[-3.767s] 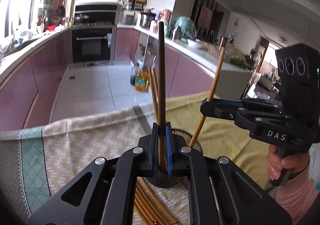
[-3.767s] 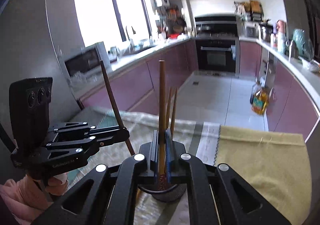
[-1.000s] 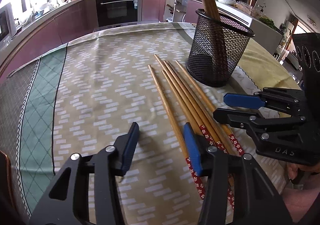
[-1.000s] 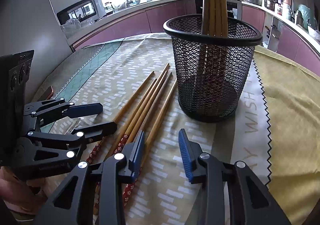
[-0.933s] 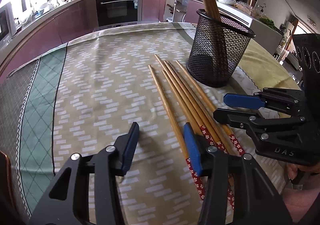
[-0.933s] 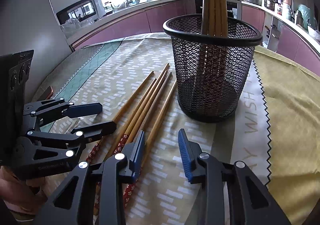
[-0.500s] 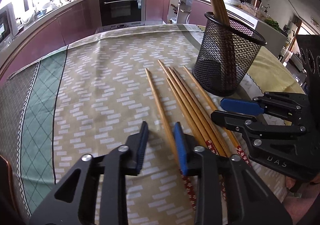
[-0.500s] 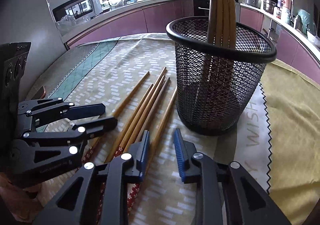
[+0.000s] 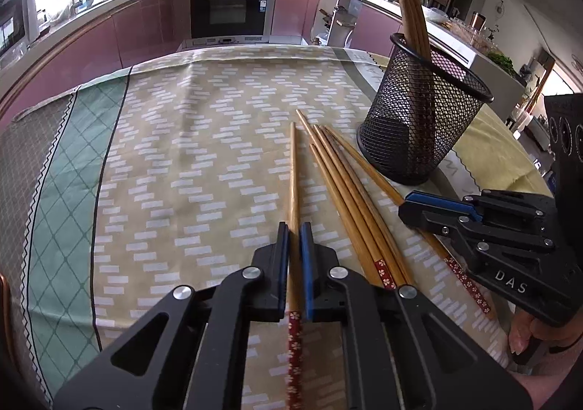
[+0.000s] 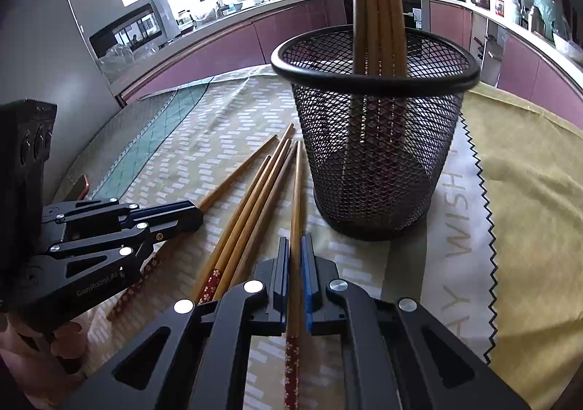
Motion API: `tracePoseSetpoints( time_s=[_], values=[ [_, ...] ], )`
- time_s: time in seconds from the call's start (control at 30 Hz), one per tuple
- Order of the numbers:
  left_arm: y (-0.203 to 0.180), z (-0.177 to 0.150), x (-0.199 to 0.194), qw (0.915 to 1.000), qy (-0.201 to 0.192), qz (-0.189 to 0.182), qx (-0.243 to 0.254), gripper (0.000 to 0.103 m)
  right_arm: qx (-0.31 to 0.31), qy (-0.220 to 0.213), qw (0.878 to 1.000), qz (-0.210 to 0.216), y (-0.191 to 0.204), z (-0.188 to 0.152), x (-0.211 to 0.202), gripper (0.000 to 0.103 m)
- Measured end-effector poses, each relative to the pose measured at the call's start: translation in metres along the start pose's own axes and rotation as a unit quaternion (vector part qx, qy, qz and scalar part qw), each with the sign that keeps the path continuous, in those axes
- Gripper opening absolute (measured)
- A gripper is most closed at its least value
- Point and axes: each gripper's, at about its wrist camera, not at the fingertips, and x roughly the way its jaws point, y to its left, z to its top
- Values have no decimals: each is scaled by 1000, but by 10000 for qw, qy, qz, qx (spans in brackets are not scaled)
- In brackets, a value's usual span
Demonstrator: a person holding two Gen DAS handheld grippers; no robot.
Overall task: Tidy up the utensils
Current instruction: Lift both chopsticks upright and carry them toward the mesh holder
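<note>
Several wooden chopsticks with red flowered ends lie on the tablecloth beside a black mesh holder [image 9: 419, 126], which holds several upright chopsticks [image 10: 375, 6]. My left gripper [image 9: 294, 231] is shut on the leftmost chopstick [image 9: 293, 169], which still lies on the cloth. My right gripper [image 10: 296, 246] is shut on the chopstick [image 10: 297, 184] nearest the holder [image 10: 375, 140]. Three loose chopsticks [image 9: 346, 191] lie between the two. Each gripper shows in the other's view: the right one [image 9: 430, 209], the left one [image 10: 182, 215].
The patterned tablecloth [image 9: 182, 155] has a green band on the left and a yellow part [image 10: 528, 173] on the right. Kitchen counters, an oven [image 9: 229, 6] and a microwave [image 10: 131, 27] stand beyond the table's far edge.
Both grippers dropped the earlier chopsticks into the holder, came down to the table open, moved forward and have closed, each on one lying chopstick.
</note>
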Motion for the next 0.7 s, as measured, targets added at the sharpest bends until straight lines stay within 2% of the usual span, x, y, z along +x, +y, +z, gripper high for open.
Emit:
tracePoseSetpoints(
  time_s=[0.37,0.7],
  values=[
    [1,0,-24,9997,-226,-121,-28,8,-16,-309,9979,576,1,-1,-28,5],
    [-6,4,-45,9986,-477,-214,39,8,-47,-538,9951,831,4,2,-48,5]
  ],
)
